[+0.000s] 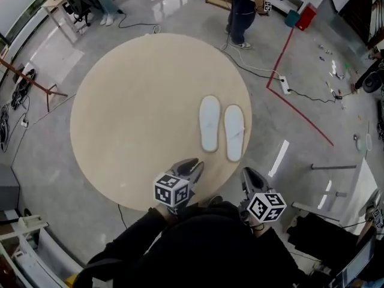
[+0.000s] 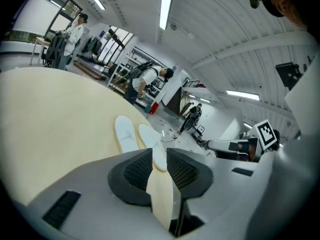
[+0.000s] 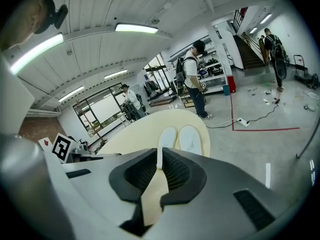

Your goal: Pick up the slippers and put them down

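Note:
Two white slippers lie side by side, soles flat, on the right part of a round beige table (image 1: 120,113): the left slipper (image 1: 209,123) (image 2: 124,132) (image 3: 167,137) and the right slipper (image 1: 234,132) (image 2: 149,136) (image 3: 190,137). My left gripper (image 1: 192,167) (image 2: 159,153) hovers over the table's near edge, just short of the slippers. A narrow gap shows between its jaws and nothing is in it. My right gripper (image 1: 248,175) (image 3: 159,154) is just off the table's rim, near the right slipper's heel end. Its jaws are shut and hold nothing.
A person (image 1: 243,11) stands beyond the table's far right edge, another (image 1: 105,2) at the far left. Cables and a power strip (image 1: 285,87) lie on the floor to the right, along a red tape line (image 1: 300,110). A metal stand (image 1: 36,83) is at the left.

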Demonstrator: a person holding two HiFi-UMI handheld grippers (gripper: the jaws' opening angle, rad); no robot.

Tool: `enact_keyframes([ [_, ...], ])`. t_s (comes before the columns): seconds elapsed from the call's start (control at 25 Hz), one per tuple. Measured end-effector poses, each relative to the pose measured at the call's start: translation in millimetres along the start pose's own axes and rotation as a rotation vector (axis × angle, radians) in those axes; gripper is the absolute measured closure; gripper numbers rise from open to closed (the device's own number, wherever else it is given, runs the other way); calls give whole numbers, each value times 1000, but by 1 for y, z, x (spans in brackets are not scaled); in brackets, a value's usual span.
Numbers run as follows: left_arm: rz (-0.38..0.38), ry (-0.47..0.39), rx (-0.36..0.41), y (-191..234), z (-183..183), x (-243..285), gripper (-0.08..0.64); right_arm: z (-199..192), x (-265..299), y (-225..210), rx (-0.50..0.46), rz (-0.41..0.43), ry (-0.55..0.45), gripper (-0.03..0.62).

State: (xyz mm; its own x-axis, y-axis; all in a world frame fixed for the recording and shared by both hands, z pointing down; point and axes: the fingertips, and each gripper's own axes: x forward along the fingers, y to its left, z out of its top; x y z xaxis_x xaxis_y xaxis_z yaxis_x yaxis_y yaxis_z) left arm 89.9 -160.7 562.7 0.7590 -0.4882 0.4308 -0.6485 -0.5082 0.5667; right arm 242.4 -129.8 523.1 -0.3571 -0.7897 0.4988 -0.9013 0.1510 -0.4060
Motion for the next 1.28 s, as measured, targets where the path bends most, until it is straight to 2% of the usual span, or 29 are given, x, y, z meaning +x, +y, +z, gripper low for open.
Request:
enact_keyframes([
  [0.24,89,103,-45,41,-2,36,374,-17,40,-45,84,-44,81,559],
  [0.44,229,203,-27,76,-9,74,327,-40,85,-85,138,-63,179,405],
  [0.64,333,294,-18,93,-25,115,301,-62,115,-130,113,-141,258,335],
  [0.96,420,324,-75,101,-43,136,270,-82,139,-154,126,-154,316,314],
  [1.08,427,345,-84,100,-49,145,270,-89,144,-162,144,-148,337,307],
  [1.28,462,393,-59,103,-56,150,272,-99,150,-163,175,-127,374,307],
])
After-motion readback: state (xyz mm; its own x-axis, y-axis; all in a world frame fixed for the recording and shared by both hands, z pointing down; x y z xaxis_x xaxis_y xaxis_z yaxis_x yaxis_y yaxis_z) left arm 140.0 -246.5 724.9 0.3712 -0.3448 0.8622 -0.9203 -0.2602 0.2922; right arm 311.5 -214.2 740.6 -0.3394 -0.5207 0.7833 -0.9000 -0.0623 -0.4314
